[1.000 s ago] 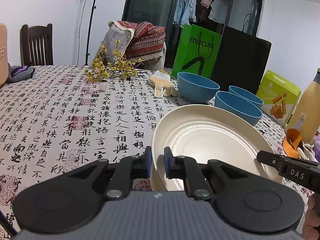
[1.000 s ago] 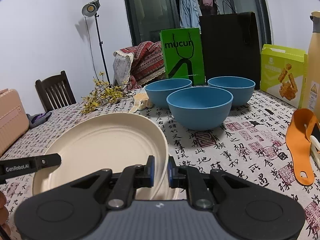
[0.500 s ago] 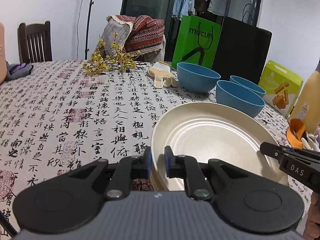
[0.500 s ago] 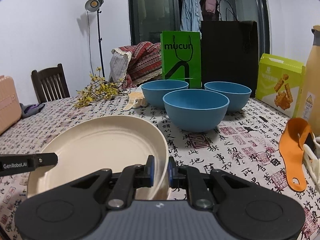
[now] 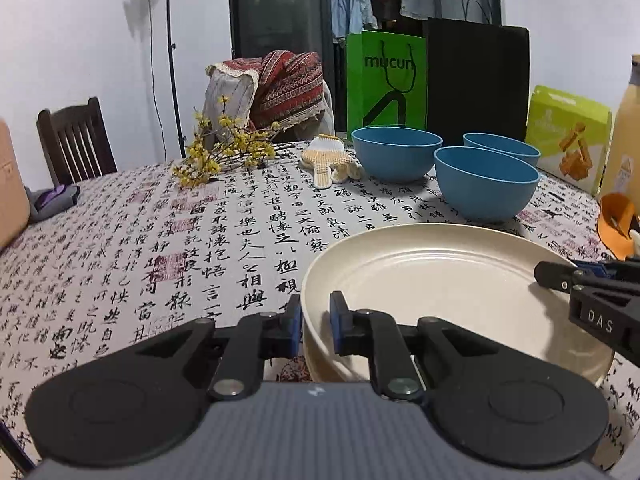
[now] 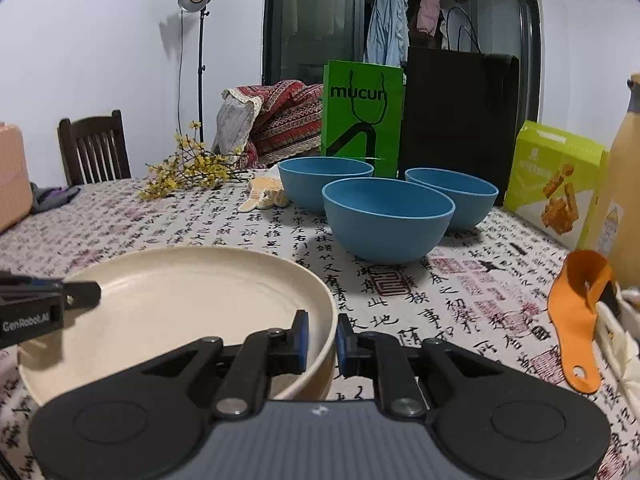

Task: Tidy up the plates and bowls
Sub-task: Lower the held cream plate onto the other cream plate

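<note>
A large cream plate (image 5: 440, 292) sits low over the calligraphy-print tablecloth (image 5: 160, 248). My left gripper (image 5: 315, 326) is shut on its left rim, one finger inside and one outside. My right gripper (image 6: 322, 338) is shut on the opposite rim of the same plate (image 6: 180, 312). A second cream rim (image 5: 320, 366) shows just beneath the plate. Three blue bowls stand apart farther back: a near one (image 6: 386, 220), a left one (image 6: 326, 184) and a right one (image 6: 452, 196).
A green paper bag (image 6: 362, 120) and a black bag (image 6: 456, 120) stand behind the bowls. A yellow-green box (image 6: 556, 188), a tall bottle (image 6: 624, 184) and an orange scoop (image 6: 576, 320) lie right. Yellow flowers (image 5: 224, 152) and a knit glove (image 5: 328, 164) lie back left.
Both grippers have come down toward the table with the plate between them, and the plate now lies flatter. The bowls have not moved.
</note>
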A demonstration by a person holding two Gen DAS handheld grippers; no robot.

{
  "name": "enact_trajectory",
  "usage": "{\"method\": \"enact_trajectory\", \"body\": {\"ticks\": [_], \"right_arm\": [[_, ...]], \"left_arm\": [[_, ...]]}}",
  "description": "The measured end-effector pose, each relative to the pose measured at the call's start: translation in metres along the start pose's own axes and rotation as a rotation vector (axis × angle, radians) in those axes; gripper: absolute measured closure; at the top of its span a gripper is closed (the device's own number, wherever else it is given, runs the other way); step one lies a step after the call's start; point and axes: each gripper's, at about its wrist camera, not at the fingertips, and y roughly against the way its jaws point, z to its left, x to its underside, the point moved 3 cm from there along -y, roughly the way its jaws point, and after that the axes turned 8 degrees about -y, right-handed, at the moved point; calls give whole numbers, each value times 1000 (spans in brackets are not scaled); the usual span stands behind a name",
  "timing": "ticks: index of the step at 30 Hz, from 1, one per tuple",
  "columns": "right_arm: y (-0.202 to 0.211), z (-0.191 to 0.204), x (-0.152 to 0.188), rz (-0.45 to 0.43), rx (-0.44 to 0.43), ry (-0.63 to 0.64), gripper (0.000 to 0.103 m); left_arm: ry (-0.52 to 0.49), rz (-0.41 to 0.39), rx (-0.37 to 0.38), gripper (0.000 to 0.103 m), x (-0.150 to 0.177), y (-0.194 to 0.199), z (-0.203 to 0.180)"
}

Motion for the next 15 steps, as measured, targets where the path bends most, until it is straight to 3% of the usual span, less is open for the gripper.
{"method": "enact_trajectory", "body": {"ticks": [8, 10, 15], "right_arm": [[-4, 2, 6, -7, 22, 50, 90], [-7, 2, 8, -5, 28, 60, 95], [-7, 3, 9, -8, 23, 76, 95]], "left_arm": [[-69, 13, -33, 89, 3, -6, -7], [-80, 16, -45, 89, 4, -7, -8], [-54, 35, -16, 89, 8, -11, -2]]}}
